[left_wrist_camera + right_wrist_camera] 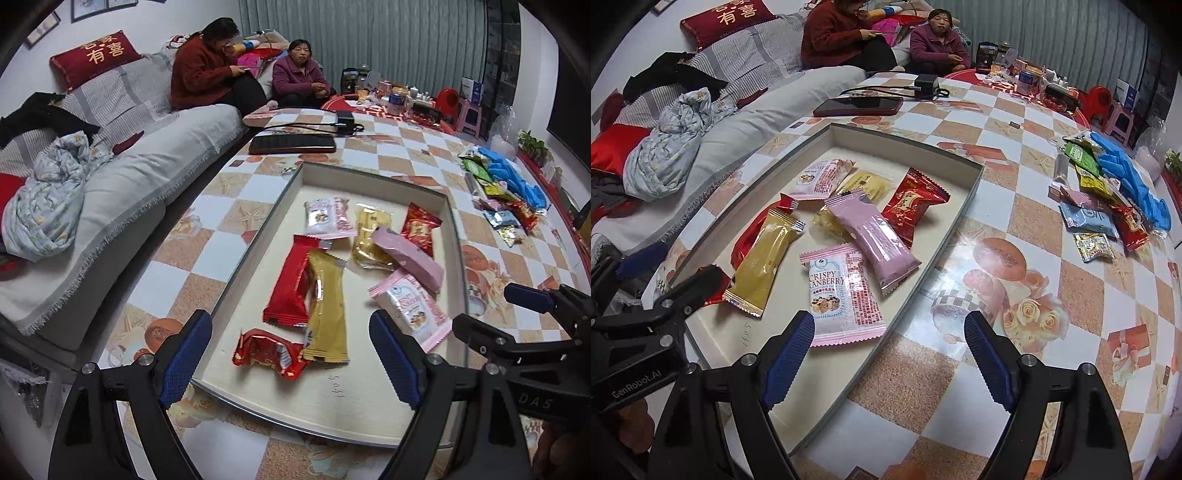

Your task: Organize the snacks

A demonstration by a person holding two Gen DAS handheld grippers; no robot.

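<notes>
Blue-padded left claw (pixel 290 354) and right claw (pixel 889 354) tilt down over the tray (pixel 960 206), both wide open, empty.

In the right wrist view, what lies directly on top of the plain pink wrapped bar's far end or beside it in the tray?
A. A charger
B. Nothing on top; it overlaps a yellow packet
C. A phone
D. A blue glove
B: the plain pink bar lies uncovered in the tray, resting across the yellow packet.

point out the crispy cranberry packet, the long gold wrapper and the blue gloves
crispy cranberry packet (pixel 846 295), right wrist view, on its printed front
long gold wrapper (pixel 764 260), right wrist view, on its middle
blue gloves (pixel 1130 181), right wrist view, on the top glove's palm
</notes>
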